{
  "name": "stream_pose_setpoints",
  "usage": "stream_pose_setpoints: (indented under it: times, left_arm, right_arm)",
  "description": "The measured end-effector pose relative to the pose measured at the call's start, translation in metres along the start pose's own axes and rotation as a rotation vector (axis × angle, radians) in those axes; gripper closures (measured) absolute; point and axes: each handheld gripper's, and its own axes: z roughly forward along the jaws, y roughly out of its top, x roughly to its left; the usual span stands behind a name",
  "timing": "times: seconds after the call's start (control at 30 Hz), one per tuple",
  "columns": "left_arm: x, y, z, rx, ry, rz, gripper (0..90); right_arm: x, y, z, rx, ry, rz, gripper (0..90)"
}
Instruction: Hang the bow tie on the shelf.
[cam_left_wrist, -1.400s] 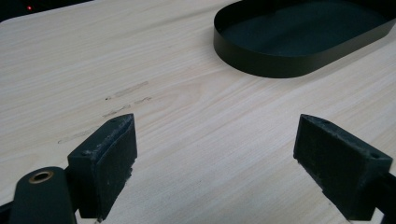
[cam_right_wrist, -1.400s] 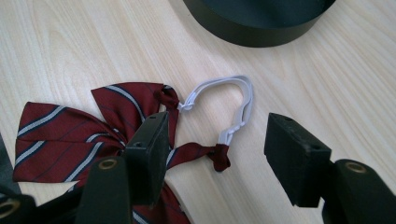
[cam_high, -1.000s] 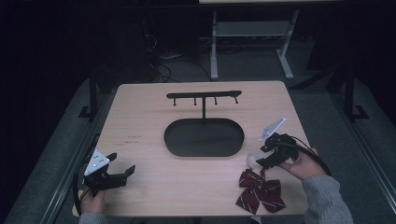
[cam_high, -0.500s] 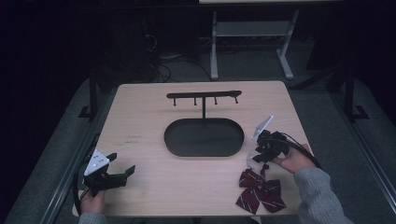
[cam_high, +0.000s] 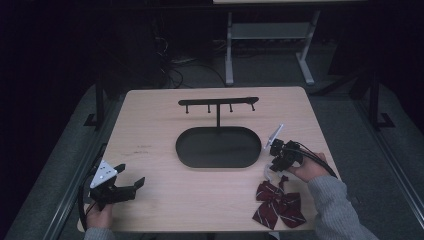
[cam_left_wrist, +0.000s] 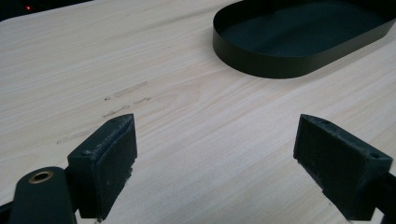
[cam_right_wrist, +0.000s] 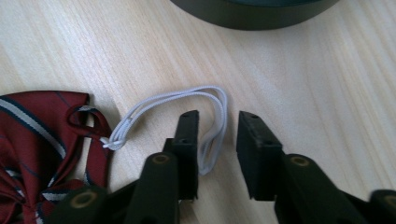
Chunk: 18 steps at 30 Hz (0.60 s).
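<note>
The left gripper (cam_high: 131, 186) sits at the near left corner of the table (cam_high: 150, 115), held by the left hand (cam_high: 100, 216). Its jaws stand wide apart with nothing between them. In the left gripper view, bare wood lies between the two pads (cam_left_wrist: 109, 161), and faint scuff marks (cam_left_wrist: 123, 91) show on the wood beyond them. The jaws point across the table toward the tray (cam_left_wrist: 261, 60).

The black oval tray (cam_high: 186, 150) lies at the centre of the table. A thin post rises from its far edge and carries a black bar (cam_high: 220, 101) with four short pegs hanging from it.

The right gripper (cam_high: 272, 167) is just right of the tray's near end, held by the right hand (cam_high: 310, 170), with a grey sleeve (cam_high: 335, 210) behind it. It points down at the table. Its jaws have just been closing and are now partly apart. In the right gripper view, a white elastic loop (cam_right_wrist: 187, 100) lies flat on the wood; one end of it runs between the jaws, close against the left pad (cam_right_wrist: 187, 140). A gap remains to the other pad, so the loop is not clamped.

The loop is tied to a dark red striped bow (cam_high: 277, 205). The bow lies on the table near the front right edge, just nearer than the right gripper.
</note>
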Motion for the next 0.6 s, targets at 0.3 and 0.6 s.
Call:
stream_pose_setpoints:
  times: [0.3,0.6]
  left_arm:
    - [0.0003,-0.0001,0.0002,-0.001,0.002,-0.003,13.1]
    - [0.0004,-0.0002,0.0002,-0.001,0.002,-0.002,13.1]
  right_arm:
    - [-0.0014,0.0009,0.0037,0.016,-0.001,-0.001,79.2]
    - [-0.0005,0.0031,0.0054,0.020,-0.002,-0.015,87.0]
